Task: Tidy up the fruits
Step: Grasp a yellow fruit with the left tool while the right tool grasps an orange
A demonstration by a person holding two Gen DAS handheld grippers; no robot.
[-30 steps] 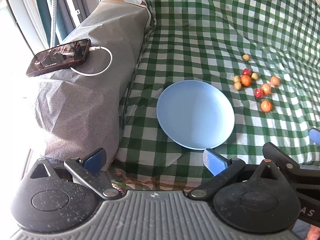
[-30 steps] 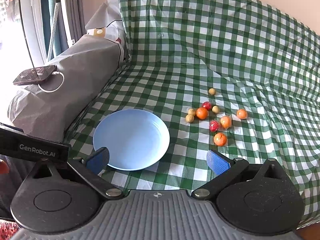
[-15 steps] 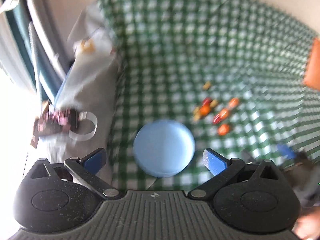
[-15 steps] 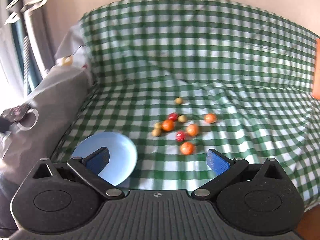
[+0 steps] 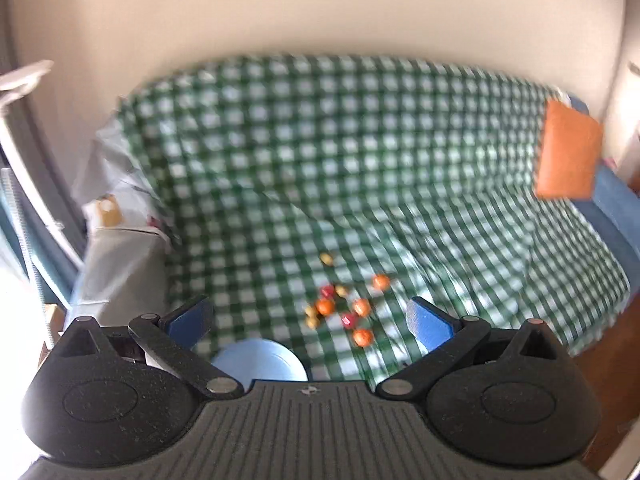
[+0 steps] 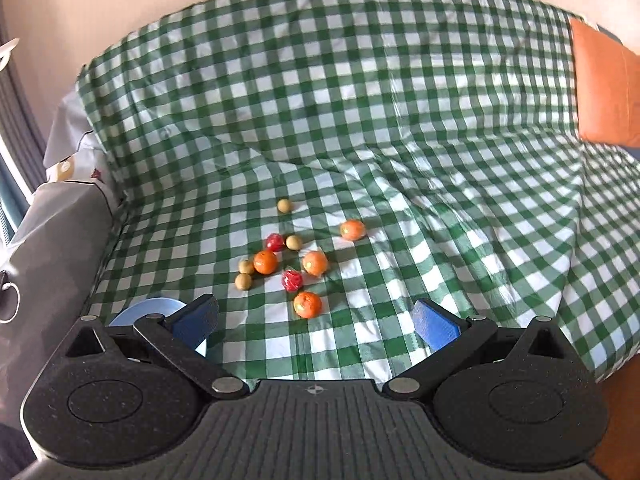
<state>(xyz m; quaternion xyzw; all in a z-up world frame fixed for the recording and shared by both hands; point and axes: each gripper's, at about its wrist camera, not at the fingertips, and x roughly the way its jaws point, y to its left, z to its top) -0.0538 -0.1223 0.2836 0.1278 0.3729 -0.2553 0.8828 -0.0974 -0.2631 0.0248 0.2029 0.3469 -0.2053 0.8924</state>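
Note:
Several small fruits lie loose on the green checked cloth (image 6: 360, 120): oranges such as the nearest one (image 6: 307, 304), red fruits (image 6: 292, 280) and small tan round ones (image 6: 243, 281). The same cluster shows blurred in the left wrist view (image 5: 344, 308). A light blue plate (image 6: 154, 307) sits left of the fruit, partly hidden by my right gripper's left finger; it also shows in the left wrist view (image 5: 260, 362). My left gripper (image 5: 310, 322) is open and empty, well back from the fruit. My right gripper (image 6: 316, 320) is open and empty, just short of the nearest orange.
A grey covered armrest (image 6: 52, 236) rises at the left, with a white cable (image 6: 10, 308) on it. An orange cushion (image 6: 606, 96) stands at the far right. The sofa back, under the cloth, rises behind the fruit. A wall (image 5: 320, 12) is behind.
Both grippers have pulled back and tilted up. The plate has slid toward the bottom left of both views and the fruits now sit near the centre. Both grippers stay open.

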